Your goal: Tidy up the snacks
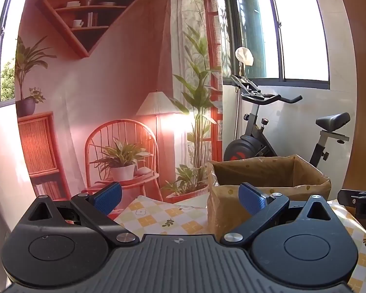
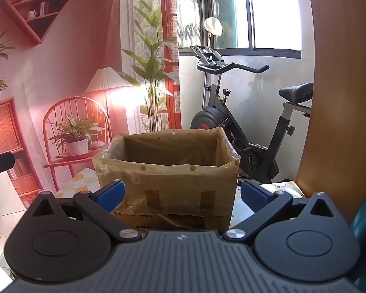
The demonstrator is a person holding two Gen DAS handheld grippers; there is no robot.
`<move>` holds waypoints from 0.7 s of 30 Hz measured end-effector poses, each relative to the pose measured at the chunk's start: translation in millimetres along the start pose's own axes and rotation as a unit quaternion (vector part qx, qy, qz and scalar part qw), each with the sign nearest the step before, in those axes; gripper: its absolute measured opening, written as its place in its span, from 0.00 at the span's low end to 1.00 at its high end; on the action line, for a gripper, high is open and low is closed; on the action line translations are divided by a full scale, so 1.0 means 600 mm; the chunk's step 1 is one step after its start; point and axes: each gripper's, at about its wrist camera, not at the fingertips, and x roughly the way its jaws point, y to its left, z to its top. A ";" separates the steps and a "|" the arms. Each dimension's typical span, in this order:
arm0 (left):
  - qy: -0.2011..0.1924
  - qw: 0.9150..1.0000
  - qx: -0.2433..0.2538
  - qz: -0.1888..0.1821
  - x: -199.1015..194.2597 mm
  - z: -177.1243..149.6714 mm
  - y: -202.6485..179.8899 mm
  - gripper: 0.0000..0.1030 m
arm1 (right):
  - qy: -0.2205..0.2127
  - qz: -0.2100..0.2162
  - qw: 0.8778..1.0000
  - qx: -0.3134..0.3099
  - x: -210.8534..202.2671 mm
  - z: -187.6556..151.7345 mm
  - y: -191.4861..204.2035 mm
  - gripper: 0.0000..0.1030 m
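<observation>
You hold both grippers level above the checked tablecloth (image 1: 158, 217), likely so each camera can survey the scene. Your left gripper (image 1: 180, 199) and right gripper (image 2: 181, 194) both stand wide apart, empty. The lined cardboard box (image 2: 173, 171) sits upright straight ahead of your right, mouth up, its long axis running left-right. No snacks are visible.
</observation>
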 end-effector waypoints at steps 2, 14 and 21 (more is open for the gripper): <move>0.000 1.000 -0.001 0.000 0.000 0.000 0.000 1.00 | 0.000 0.000 1.000 0.000 0.000 0.000 0.000 1.00; 0.001 1.000 -0.003 0.000 0.002 -0.002 0.001 1.00 | 0.000 -0.001 1.000 -0.001 0.001 -0.001 0.000 1.00; -0.001 1.000 -0.002 0.001 0.002 -0.004 0.002 1.00 | -0.001 -0.001 1.000 -0.002 0.001 -0.001 0.000 1.00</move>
